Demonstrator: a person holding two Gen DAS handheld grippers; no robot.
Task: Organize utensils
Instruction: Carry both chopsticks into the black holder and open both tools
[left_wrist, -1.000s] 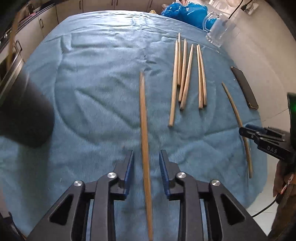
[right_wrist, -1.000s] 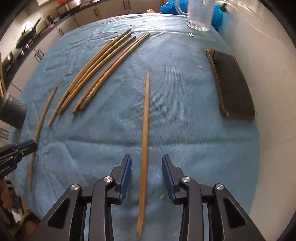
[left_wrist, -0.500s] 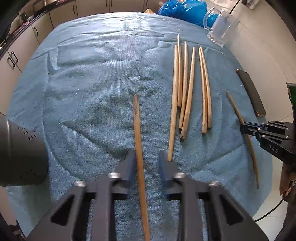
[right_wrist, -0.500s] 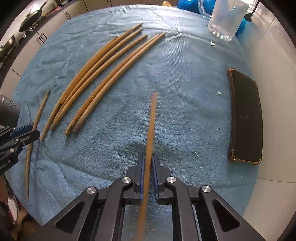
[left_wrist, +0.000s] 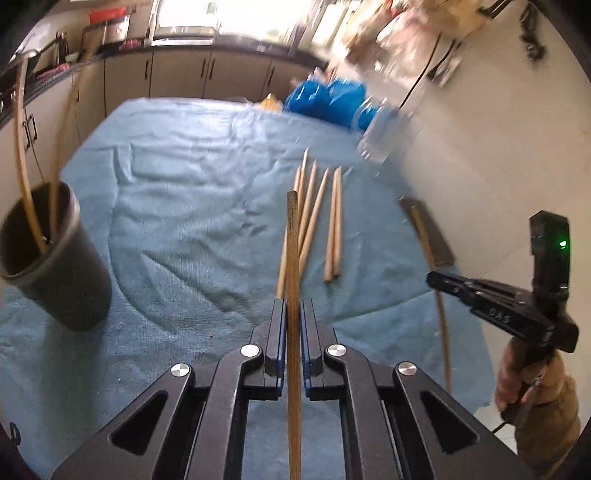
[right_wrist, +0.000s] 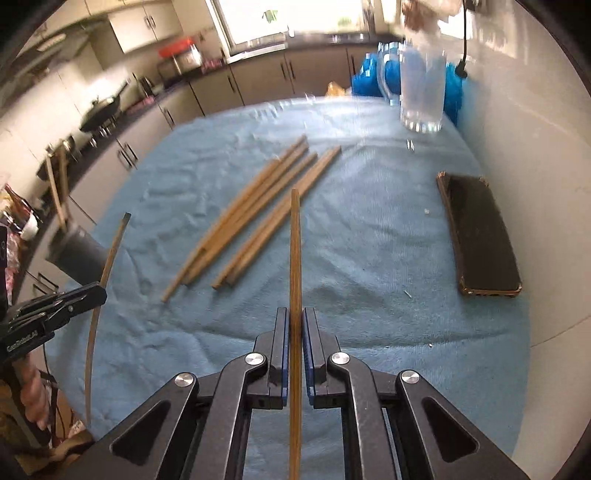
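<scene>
We work over a desk covered by a wide blue terry towel (left_wrist: 177, 229), which keeps the thin sticks from rolling and gives the tongs something soft to dip into. At the left edge of the left wrist view stands a dark round plastic cup (left_wrist: 55, 269) with two chopsticks already upright in it; we judge it to be the collecting holder, set off to the side so the sorting area stays free. A clear glass mug (right_wrist: 421, 88) and a black phone in a brown case (right_wrist: 480, 236) sit at the far and right margins, well apart from the work.

In the middle lies a loose row of five light wooden chopsticks (right_wrist: 258, 218), roughly parallel, waiting their turn.

The left tongs (left_wrist: 292, 325) are closed tight on one darker wooden chopstick (left_wrist: 292, 258), gripped partway along its length so that it points forward, its tip raised clear of the towel. The right tongs (right_wrist: 294, 332) are clamped the same way on a second brown chopstick (right_wrist: 295, 243), also off the cloth. Each set of jaws has just been closing around its stick. Holding one in each hand lets us carry a pair at once; we reckon the cup is the next stop.
</scene>
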